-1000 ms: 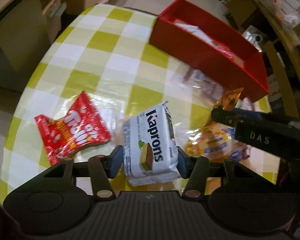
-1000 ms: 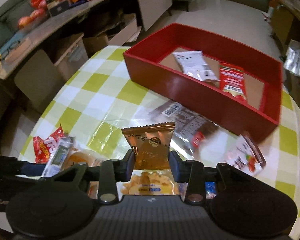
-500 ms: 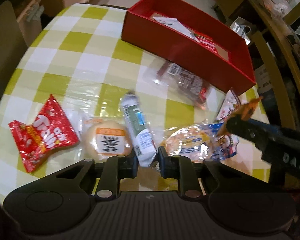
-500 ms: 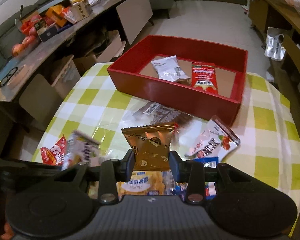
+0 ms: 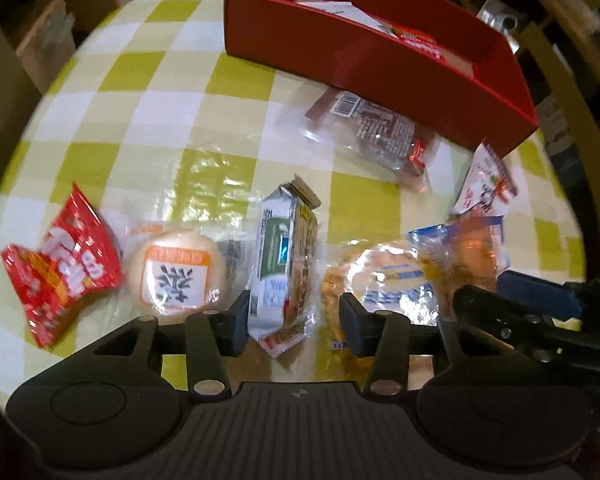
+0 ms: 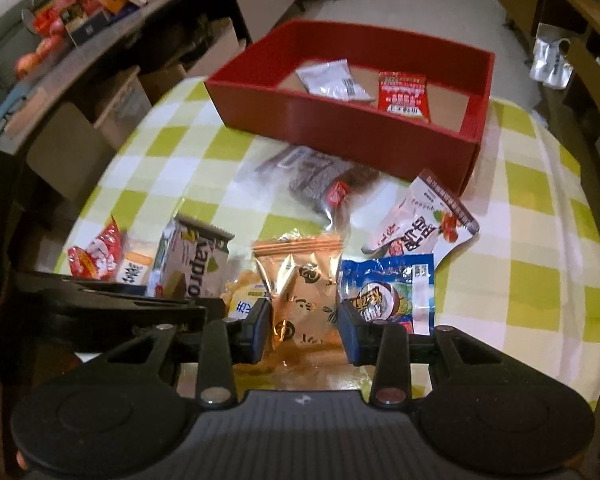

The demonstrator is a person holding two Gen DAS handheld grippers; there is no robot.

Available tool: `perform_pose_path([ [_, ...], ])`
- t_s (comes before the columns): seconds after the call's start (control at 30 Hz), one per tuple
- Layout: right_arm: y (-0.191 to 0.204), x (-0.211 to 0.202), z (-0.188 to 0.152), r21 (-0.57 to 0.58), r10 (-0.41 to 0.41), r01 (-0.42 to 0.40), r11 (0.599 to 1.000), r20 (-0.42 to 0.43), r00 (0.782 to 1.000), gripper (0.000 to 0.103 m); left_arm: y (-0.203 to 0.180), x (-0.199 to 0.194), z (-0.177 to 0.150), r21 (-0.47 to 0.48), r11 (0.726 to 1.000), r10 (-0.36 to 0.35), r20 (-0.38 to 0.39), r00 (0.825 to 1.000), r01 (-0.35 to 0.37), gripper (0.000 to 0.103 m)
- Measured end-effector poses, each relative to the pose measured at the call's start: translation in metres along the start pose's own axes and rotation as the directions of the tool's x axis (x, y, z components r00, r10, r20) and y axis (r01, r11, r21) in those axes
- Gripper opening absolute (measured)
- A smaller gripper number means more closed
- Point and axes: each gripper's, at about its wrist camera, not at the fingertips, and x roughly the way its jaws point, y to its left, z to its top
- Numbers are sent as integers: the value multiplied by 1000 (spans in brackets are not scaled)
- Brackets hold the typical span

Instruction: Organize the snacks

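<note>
L gripper (image 5: 292,314) has just been opening: jaws now stand apart w/ the wafer pack (image 5: 284,264) between them, on edge. One pad is against its side, the other is clear of it, so no real clamp. Half a sec ago the same jaws were pinched tight on that pack; a sec ago they held it flat-face-up. Pack has been turned and looks to be slipping or let go over the worktop (image 5: 148,92), just beside the round bun (image 5: 178,270) and near the red candy bag (image 5: 60,260).

R gripper (image 6: 302,330) is closed on the gold snack packet (image 6: 300,280), lifted off the pile.

Red box (image 6: 340,128) sits well apart at the far side, two packs in it. Likely the wafer needs a re-grip before going in.
</note>
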Motion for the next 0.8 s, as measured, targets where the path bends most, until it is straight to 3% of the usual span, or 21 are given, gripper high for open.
perform_pose_path([
  [0.23, -3, 18, -5, 6, -13, 13, 1000, -65, 998, 43, -14, 2, -2, 84, 990, 111, 33, 993, -114, 68],
  [0.3, -7, 15, -5, 12, -22, 23, 1000, -60, 998, 44, -14, 0, -1, 90, 989, 113, 39, 993, -116, 82],
  [0.37, -12, 11, -5, 25, 9, -7, 1000, -61, 998, 44, -11, -2, 0, 92, 992, 79, 34, 996, -82, 86],
  [0.47, -14, 11, -7, 0, 27, -27, 1000, -87, 996, 51, -10, -3, 1, 122, 990, 71, 36, 997, -75, 86],
  [0.6, -17, 20, -12, -2, -4, 4, 1000, -119, 993, 53, -11, 5, 1, 139, 985, 97, 32, 995, -100, 86],
  [0.8, -20, 11, -17, 9, -34, 35, 999, -97, 995, 55, -18, 14, 3, 172, 974, 141, 58, 988, -149, 88],
])
